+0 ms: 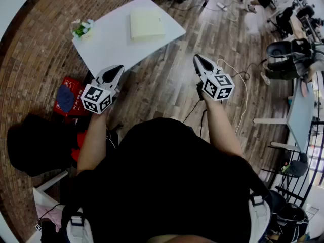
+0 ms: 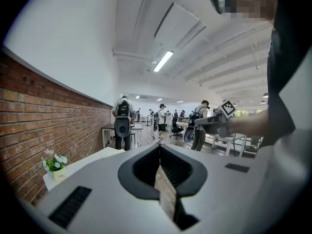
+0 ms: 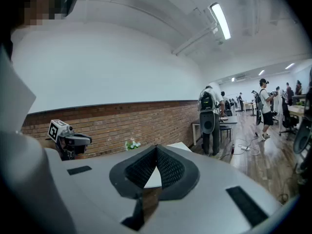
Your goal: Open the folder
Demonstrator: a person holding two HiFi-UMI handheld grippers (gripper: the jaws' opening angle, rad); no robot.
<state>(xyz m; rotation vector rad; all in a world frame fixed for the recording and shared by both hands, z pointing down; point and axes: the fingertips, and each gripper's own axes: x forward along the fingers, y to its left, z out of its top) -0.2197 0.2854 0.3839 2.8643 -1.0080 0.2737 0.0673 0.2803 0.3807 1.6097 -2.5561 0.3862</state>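
Note:
A pale yellow folder (image 1: 147,24) lies closed and flat on the white table (image 1: 109,44), toward its far end. Both grippers hang in the air short of the table's near edge, well apart from the folder. My left gripper (image 1: 117,69) points at the near corner of the table, jaws together and nothing between them (image 2: 160,149). My right gripper (image 1: 196,59) is over the wooden floor to the right of the table, its jaws meeting at the tip (image 3: 156,148), also empty. Neither gripper view shows the folder.
A small pot of white flowers (image 1: 82,28) stands at the table's left corner. On the floor to the left lie a red box with a blue cap (image 1: 67,98) and a black bag (image 1: 35,143). Cables (image 1: 238,77) run over the floor at right, near desks (image 1: 298,113). Several people stand far off.

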